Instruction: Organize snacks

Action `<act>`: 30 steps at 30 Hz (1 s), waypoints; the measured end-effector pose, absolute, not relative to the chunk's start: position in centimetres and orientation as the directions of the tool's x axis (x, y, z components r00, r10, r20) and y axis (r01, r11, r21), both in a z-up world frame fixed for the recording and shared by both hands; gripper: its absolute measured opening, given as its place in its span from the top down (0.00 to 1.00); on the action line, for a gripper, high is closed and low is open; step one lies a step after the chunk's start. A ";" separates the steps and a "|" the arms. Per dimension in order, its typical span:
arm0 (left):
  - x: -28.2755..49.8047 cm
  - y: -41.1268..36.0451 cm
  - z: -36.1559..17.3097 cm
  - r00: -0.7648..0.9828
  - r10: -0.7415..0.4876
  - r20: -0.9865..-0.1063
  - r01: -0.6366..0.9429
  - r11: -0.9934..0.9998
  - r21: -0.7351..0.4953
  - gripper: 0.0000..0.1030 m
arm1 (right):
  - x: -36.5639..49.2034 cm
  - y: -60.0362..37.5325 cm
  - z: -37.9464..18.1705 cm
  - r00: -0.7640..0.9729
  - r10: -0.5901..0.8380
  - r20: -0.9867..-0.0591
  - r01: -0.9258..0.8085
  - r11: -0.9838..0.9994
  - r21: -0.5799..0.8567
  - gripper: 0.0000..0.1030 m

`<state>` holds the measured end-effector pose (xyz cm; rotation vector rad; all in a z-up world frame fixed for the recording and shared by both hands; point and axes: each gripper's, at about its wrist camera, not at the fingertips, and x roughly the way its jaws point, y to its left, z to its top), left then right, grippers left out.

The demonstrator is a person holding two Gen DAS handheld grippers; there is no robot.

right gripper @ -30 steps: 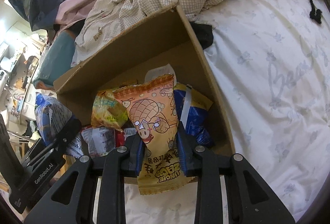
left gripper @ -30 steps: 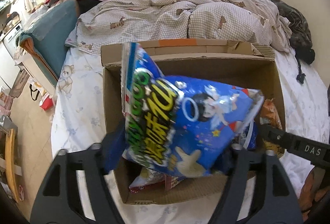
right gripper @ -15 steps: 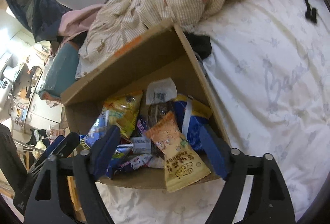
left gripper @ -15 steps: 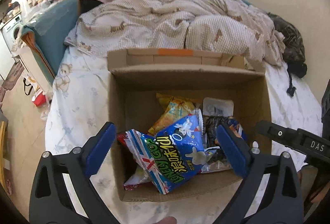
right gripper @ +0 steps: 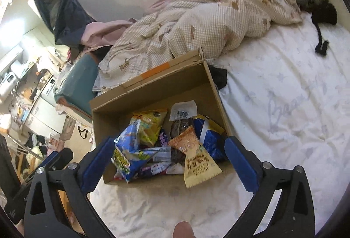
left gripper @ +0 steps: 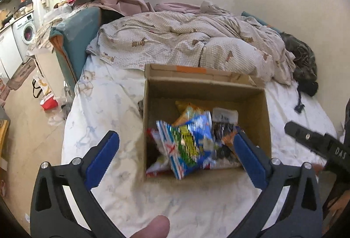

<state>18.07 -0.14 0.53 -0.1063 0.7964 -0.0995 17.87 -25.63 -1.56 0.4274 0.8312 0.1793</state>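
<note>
Left gripper (left gripper: 176,156) spread wide, nothing between its blue pads, hovering above the near edge of the cardboard box (left gripper: 256,93). Right gripper (right gripper: 169,160) likewise wide apart and holding nothing, also over the box's near side. Box sits open on the white bedsheet (right gripper: 284,93), snacks piled inside. Blue chip bag (left gripper: 186,146) lies in the near-left part of the box, its lower corner sticking past the near wall at 6 o'clock; blurred in left view, sharper in right view (right gripper: 126,152). Orange-tan snack pack (right gripper: 194,159) leans over the near wall at about 5 o'clock of the pile, tail end out on the sheet. Yellow-green bag (right gripper: 151,126) behind the blue one, at 12 o'clock from it. Checked quilt (left gripper: 186,45) bunched beyond the box's far side. Thumb tip (left gripper: 153,227) visible at bottom edge.
</note>
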 end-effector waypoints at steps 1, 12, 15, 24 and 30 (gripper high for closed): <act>17.2 0.2 0.5 0.695 -0.122 -0.709 0.045 0.991 -0.127 0.00 | 17.2 -25.6 -1.4 0.673 0.307 -0.673 0.011 0.906 0.424 0.00; 10.7 2.3 1.1 0.707 -0.067 -0.704 0.011 0.996 -0.084 0.00 | 10.6 -25.2 -0.9 0.693 0.265 -0.670 0.014 0.925 0.381 0.00; 9.5 2.7 1.0 0.708 -0.042 -0.705 -0.014 0.997 -0.074 0.00 | 9.6 -24.9 -1.2 0.685 0.261 -0.681 0.004 0.933 0.361 0.00; 6.4 2.9 0.9 0.767 0.040 -0.640 -0.076 0.997 -0.029 0.00 | 6.4 -22.5 -1.1 0.741 0.204 -0.640 -0.054 0.968 0.246 0.00; 6.6 1.8 0.9 0.784 0.022 -0.620 -0.048 0.999 -0.025 0.00 | 6.5 -20.9 -0.9 0.779 0.127 -0.613 -0.057 0.990 0.133 0.00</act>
